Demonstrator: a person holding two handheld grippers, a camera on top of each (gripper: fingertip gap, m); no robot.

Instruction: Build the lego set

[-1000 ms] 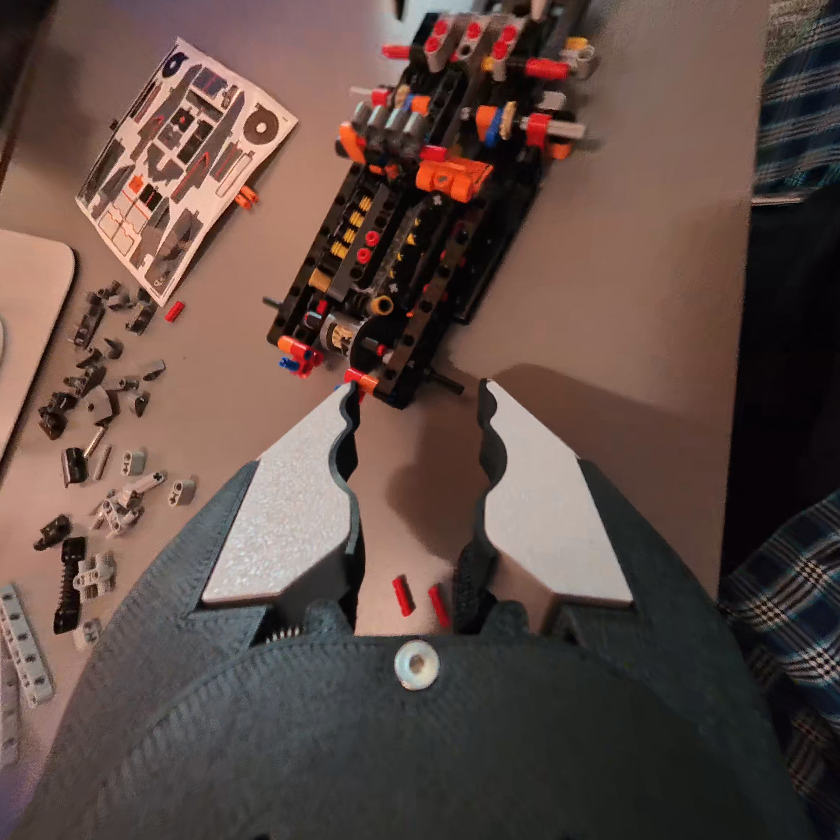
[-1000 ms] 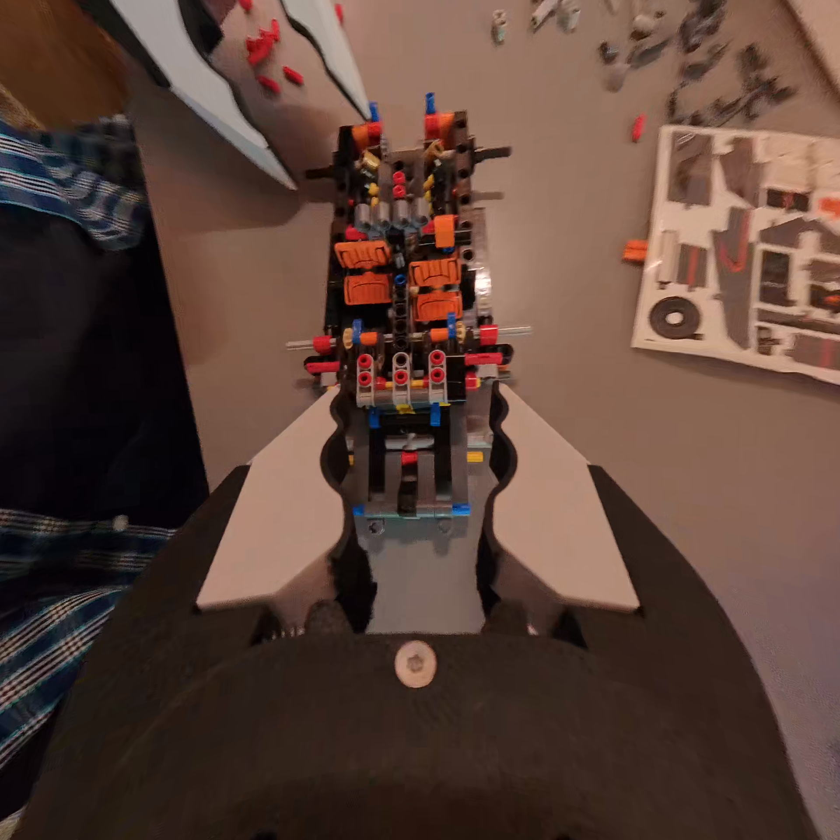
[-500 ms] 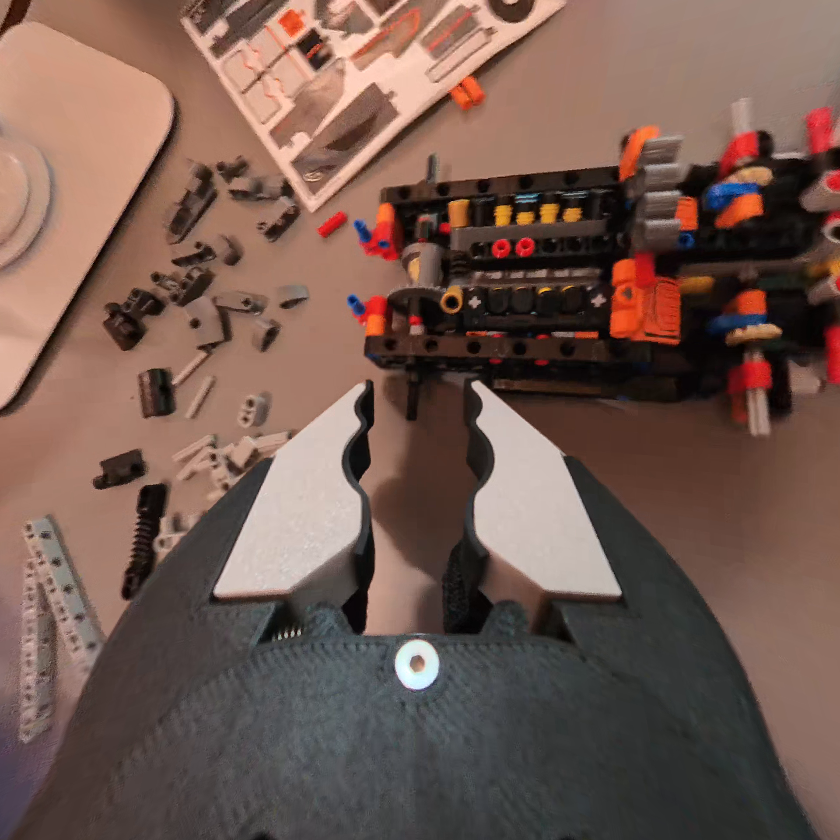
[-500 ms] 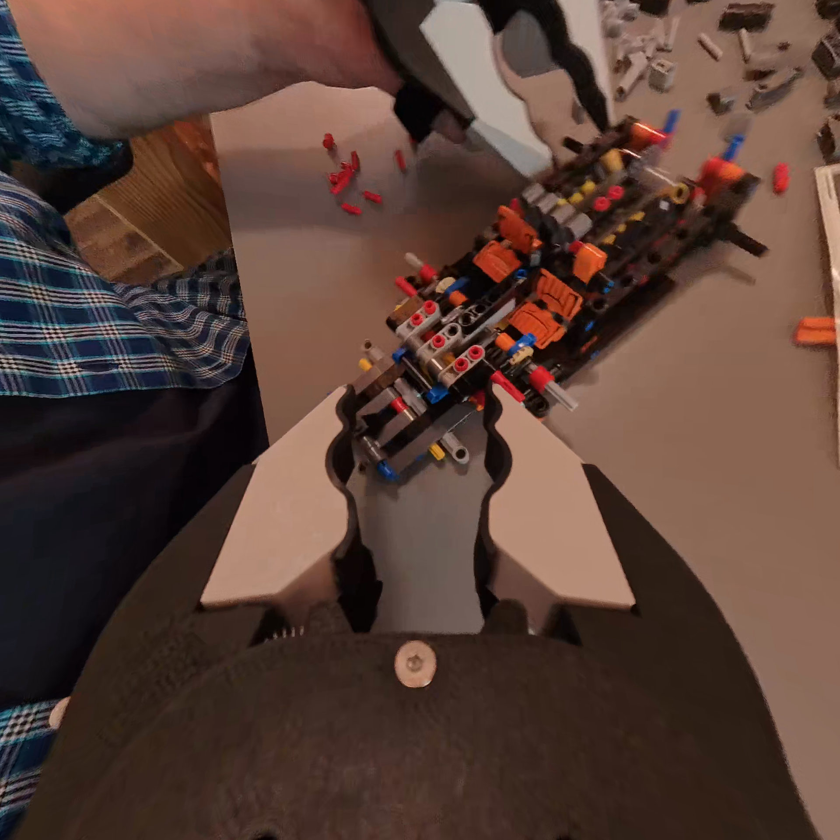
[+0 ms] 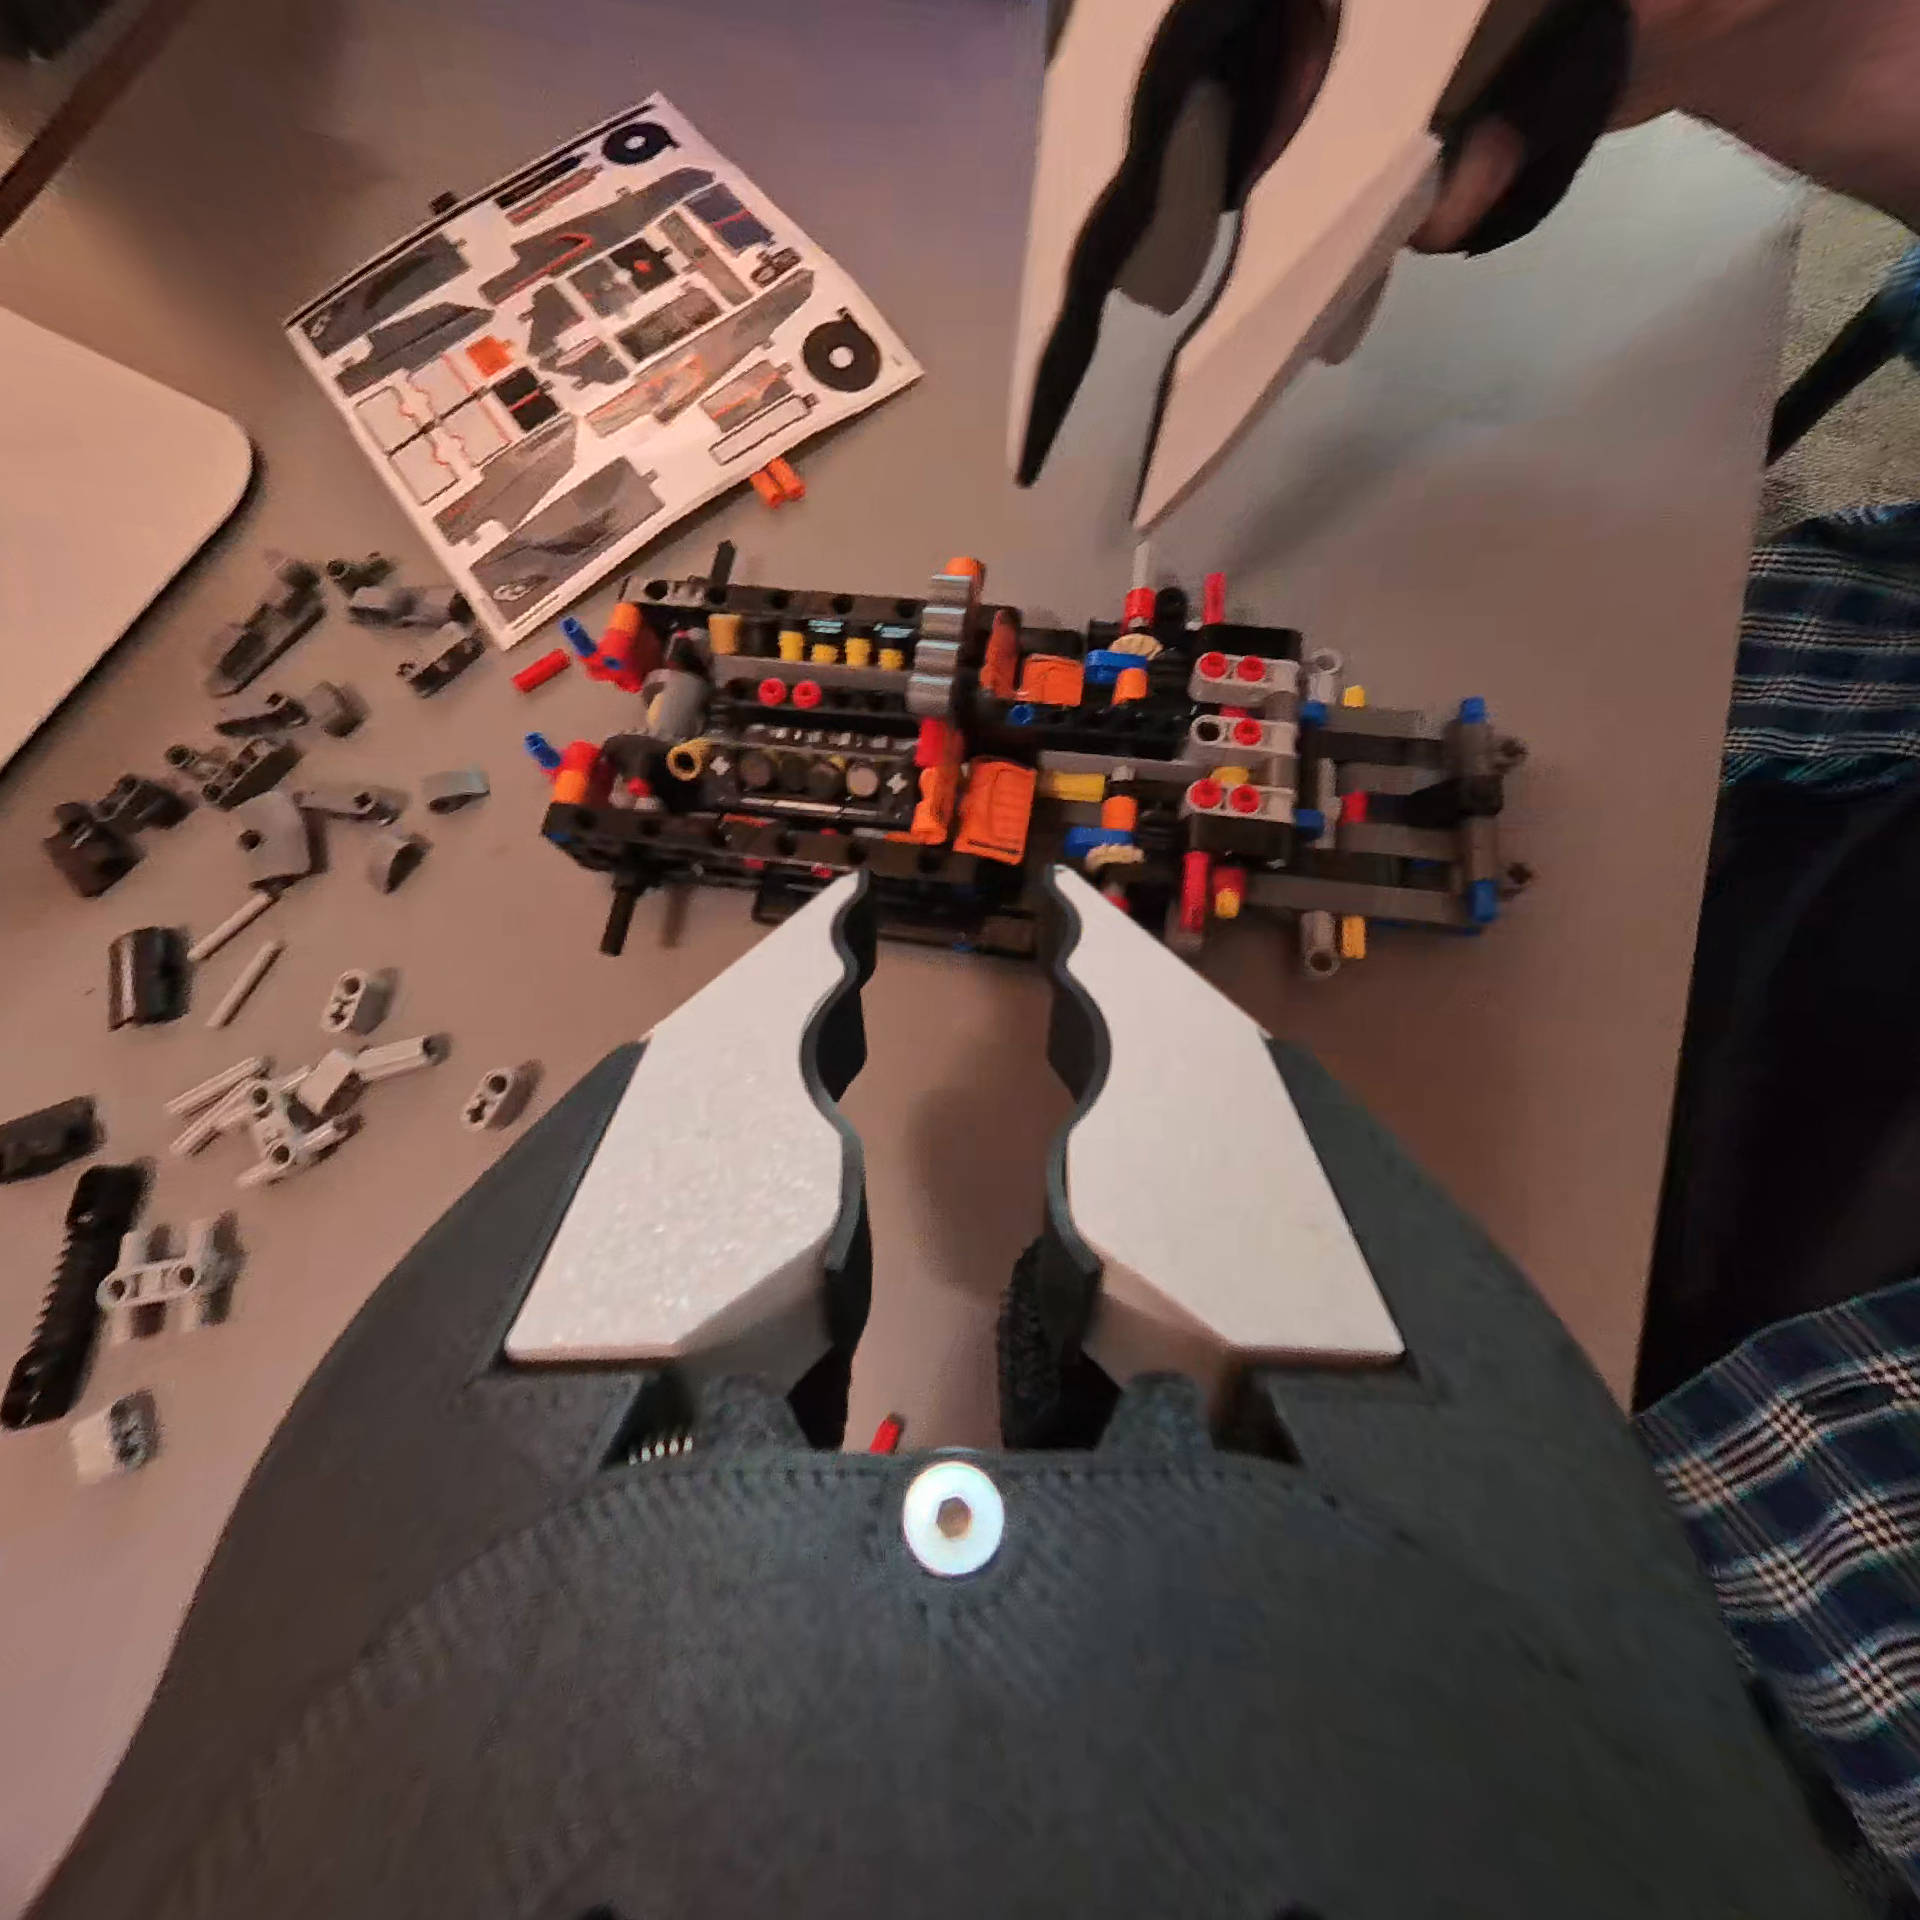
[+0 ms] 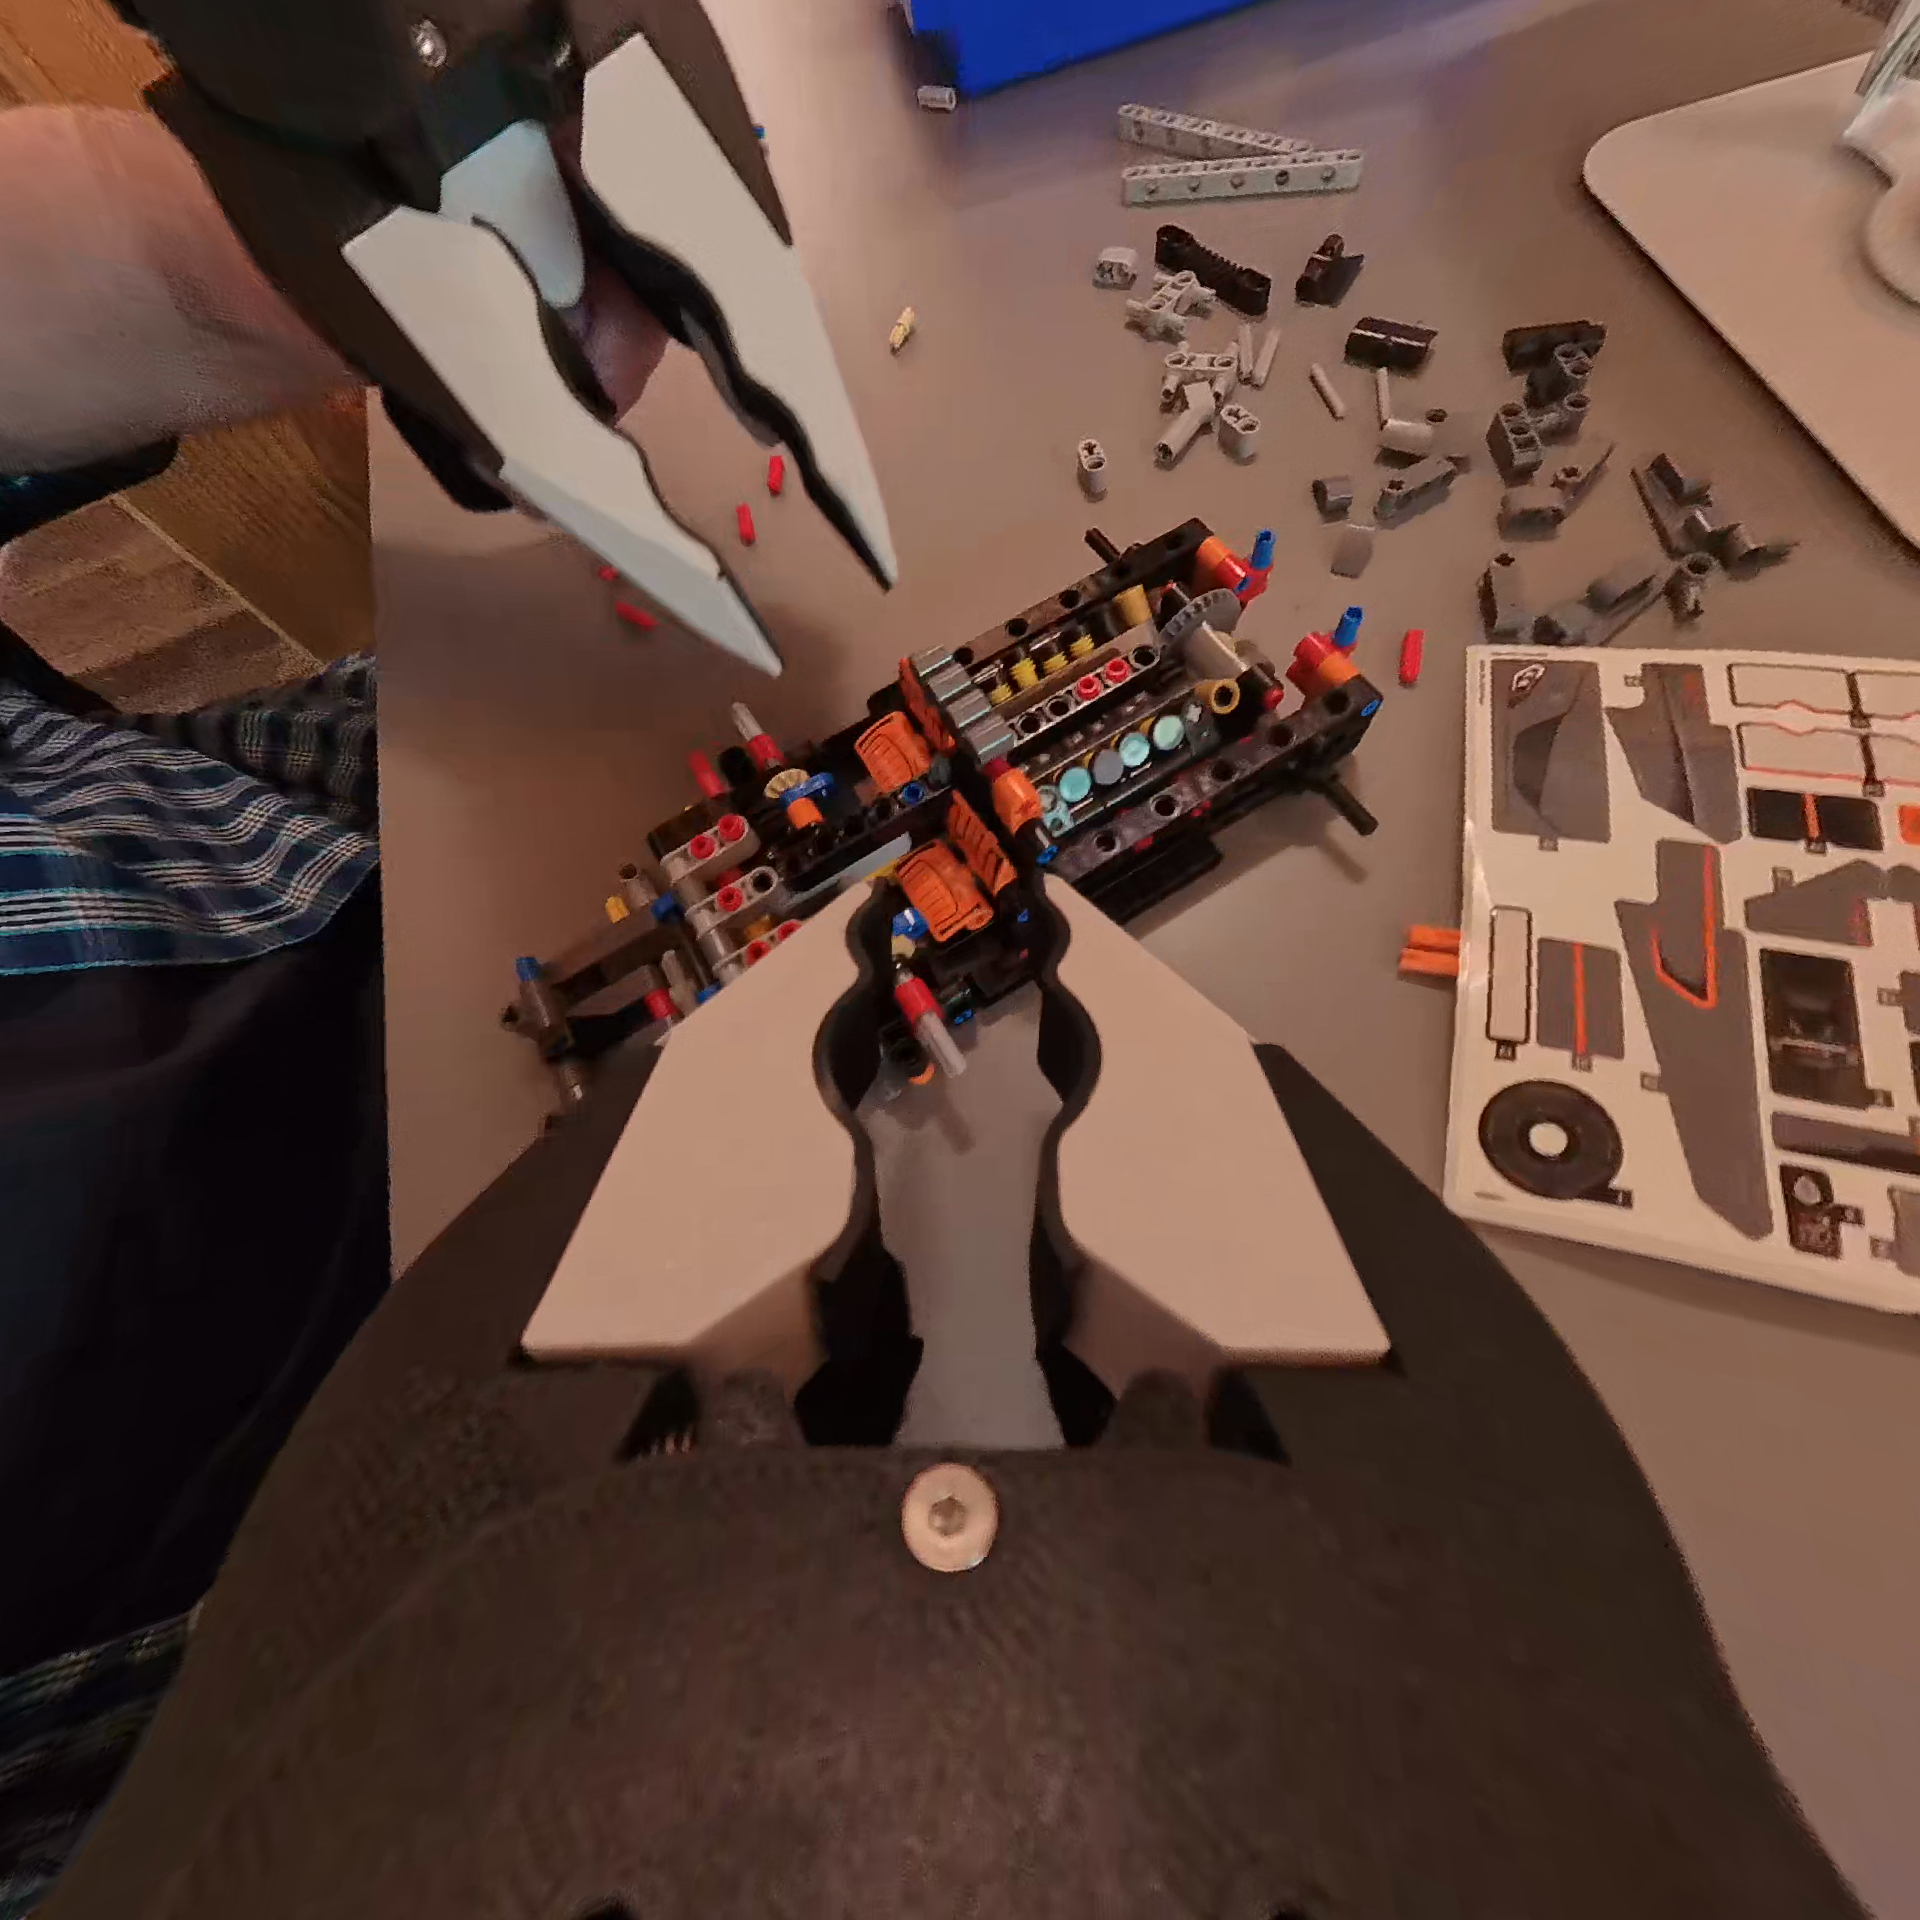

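Black, orange and grey, your long lego chassis (image 5: 1039, 769) has swung since a second ago, from pointing away from your left gripper (image 5: 956, 904) to lying crosswise on the grey tabletop (image 5: 1455, 499). Your left gripper stays spread and empty, its tips at the chassis's near edge. Your right gripper (image 6: 956, 914), which straddled the chassis's end, now hangs parted and holding nothing over its orange middle. The chassis shows red pins, yellow bushes and blue pegs. A white sticker sheet (image 5: 592, 343) lies beyond it, with loose grey and black lego pieces (image 5: 260, 831) scattered to the left.
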